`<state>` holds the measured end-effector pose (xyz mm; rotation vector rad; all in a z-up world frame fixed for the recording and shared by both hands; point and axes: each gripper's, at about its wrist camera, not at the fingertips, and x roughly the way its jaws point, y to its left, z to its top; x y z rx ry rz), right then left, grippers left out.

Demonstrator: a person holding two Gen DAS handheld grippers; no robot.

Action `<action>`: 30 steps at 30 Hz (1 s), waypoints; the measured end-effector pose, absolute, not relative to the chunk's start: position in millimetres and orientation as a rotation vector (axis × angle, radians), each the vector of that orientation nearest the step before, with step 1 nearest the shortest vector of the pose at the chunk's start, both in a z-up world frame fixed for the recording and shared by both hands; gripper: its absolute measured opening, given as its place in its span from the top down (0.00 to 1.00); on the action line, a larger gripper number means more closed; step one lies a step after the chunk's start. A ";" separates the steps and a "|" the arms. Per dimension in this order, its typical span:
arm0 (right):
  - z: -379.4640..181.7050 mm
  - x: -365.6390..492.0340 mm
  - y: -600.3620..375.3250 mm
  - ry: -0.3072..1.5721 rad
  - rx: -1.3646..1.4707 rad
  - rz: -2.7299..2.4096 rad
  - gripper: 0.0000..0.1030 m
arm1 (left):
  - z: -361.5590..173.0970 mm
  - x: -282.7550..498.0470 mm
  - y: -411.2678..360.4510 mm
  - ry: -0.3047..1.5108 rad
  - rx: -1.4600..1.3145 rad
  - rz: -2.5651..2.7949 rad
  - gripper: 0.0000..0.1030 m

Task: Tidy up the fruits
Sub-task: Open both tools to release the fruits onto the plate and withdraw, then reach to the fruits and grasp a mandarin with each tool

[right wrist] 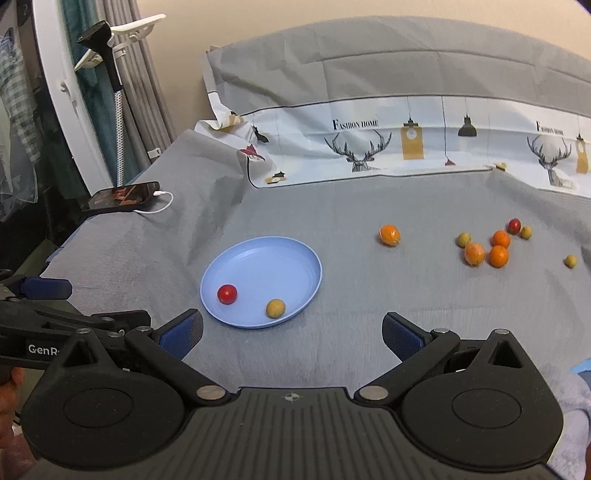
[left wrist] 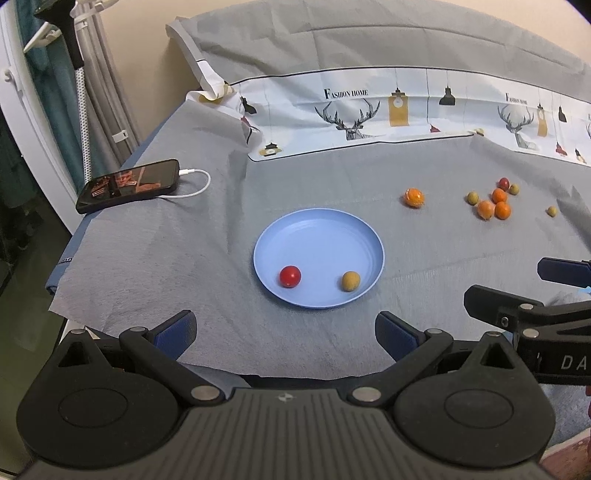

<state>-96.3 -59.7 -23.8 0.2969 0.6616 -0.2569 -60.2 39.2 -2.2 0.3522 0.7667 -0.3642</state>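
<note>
Left tongs (left wrist: 286, 334): spread wide, nothing between the blue pads, hovering low over the near edge of the grey sheet (left wrist: 155, 258). Right tongs (right wrist: 291, 334): same, wide apart and empty, just beside the left ones; each pair shows at the edge of the other's view.

Directly ahead of both: blue plate (left wrist: 317, 236) flat on the sheet. Two fruits in it, near the front rim: a red cherry tomato (left wrist: 290, 276) on the left, a small yellow-brown fruit (left wrist: 350, 281) on the right, apart from each other.

Further right, off the plate: a lone orange (left wrist: 414, 197) on the sheet, well apart from the rest. Past it a loose cluster: three oranges (left wrist: 498, 205) touching or nearly so, a second red tomato (left wrist: 504, 183) behind them, one yellow-green fruit (left wrist: 472, 198) on the cluster's left, another (left wrist: 513, 189) just beside the red one. One more small yellow-green fruit (left wrist: 552, 211) sits alone further right.

Back of the surface: a white cloth (left wrist: 369, 110) printed with deer heads, lamps and "Fashion Home", with a grey pillow (left wrist: 369, 40) behind it.

Far left corner: a phone (left wrist: 127, 184) lying screen up, white cable (left wrist: 195, 184) plugged in. Beyond that a white clothes rack (left wrist: 88, 33) and a curtain by the wall.

Surface looks like a bed, can't confirm.
</note>
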 end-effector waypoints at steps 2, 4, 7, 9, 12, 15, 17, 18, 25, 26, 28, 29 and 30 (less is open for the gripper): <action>-26.4 -95.4 -62.1 0.668 0.306 -0.257 0.01 | -4.1 -58.3 37.1 0.772 0.359 -0.364 0.00; -29.0 -94.5 -63.9 0.674 0.314 -0.257 0.01 | -5.6 -56.5 34.7 0.777 0.364 -0.364 0.00; -32.7 -92.5 -68.2 0.683 0.327 -0.257 0.01 | -8.6 -54.4 30.5 0.785 0.374 -0.365 0.00; -35.6 -91.1 -70.9 0.691 0.338 -0.259 0.01 | -10.4 -53.1 27.3 0.790 0.381 -0.366 0.00; -40.0 -88.8 -75.9 0.702 0.358 -0.263 0.01 | -13.7 -50.4 22.3 0.798 0.394 -0.369 0.00; -45.6 -86.7 -81.7 0.714 0.379 -0.267 0.01 | -17.5 -46.7 15.8 0.810 0.406 -0.370 0.00; -49.6 -84.7 -85.8 0.724 0.396 -0.271 0.01 | -20.1 -44.3 11.5 0.819 0.414 -0.371 0.00; -51.4 -83.4 -87.3 0.728 0.403 -0.274 0.01 | -21.4 -42.9 9.6 0.823 0.418 -0.372 0.00; -62.9 -83.3 -118.9 0.726 0.473 -0.348 0.01 | -30.8 -22.3 -18.1 0.873 0.438 -0.390 0.00; -63.7 -84.6 -126.0 0.719 0.481 -0.372 0.01 | -31.5 -17.3 -24.2 0.882 0.434 -0.395 0.00; -65.7 -88.3 -143.4 0.697 0.491 -0.432 0.01 | -32.5 -5.2 -39.4 0.898 0.423 -0.406 0.00; -66.6 -89.4 -151.9 0.687 0.491 -0.465 0.01 | -33.1 1.0 -47.3 0.905 0.420 -0.411 0.00; -67.5 -90.2 -161.5 0.681 0.491 -0.499 0.01 | -33.8 7.3 -56.2 0.913 0.417 -0.415 0.00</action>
